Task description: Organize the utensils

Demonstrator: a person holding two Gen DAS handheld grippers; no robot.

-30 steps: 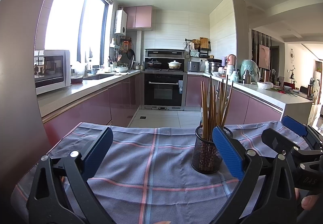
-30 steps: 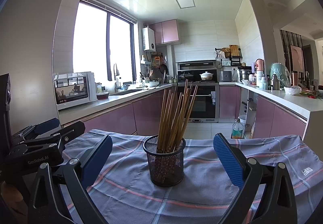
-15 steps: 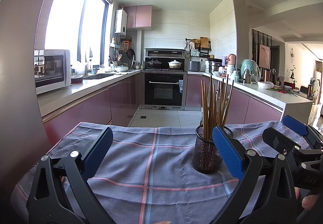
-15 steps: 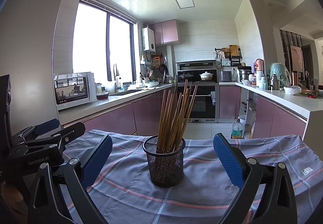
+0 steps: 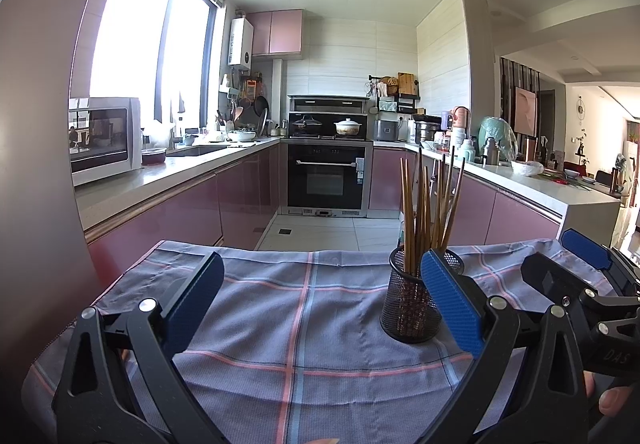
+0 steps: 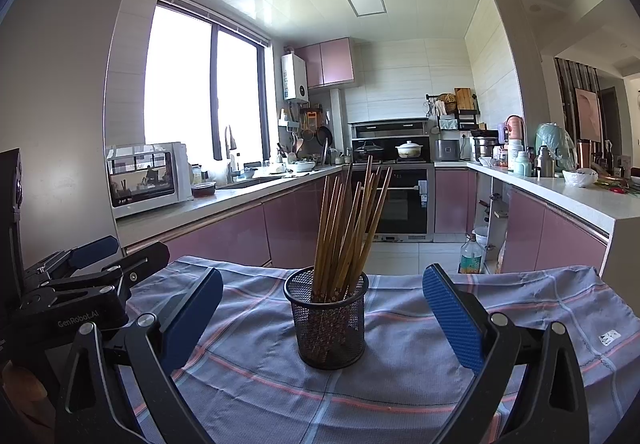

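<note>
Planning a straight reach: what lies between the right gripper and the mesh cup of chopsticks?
Only bare checked cloth. In the right wrist view the mesh cup stands ahead of the open right gripper, nothing between.

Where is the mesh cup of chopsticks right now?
The mesh cup stands on the plaid cloth, centred between the right claw's open fingers; in the left view it sits right of centre.

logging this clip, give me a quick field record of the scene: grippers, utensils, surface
left gripper: open, empty, held over the cloth
right gripper: open, empty, holder in line between its fingers
chopsticks: wooden bundle, standing upright in the holder
holder: black mesh cup, upright on the cloth
cloth: blue-grey plaid with pink stripes, covering the table
loose utensils on cloth: none visible
</note>
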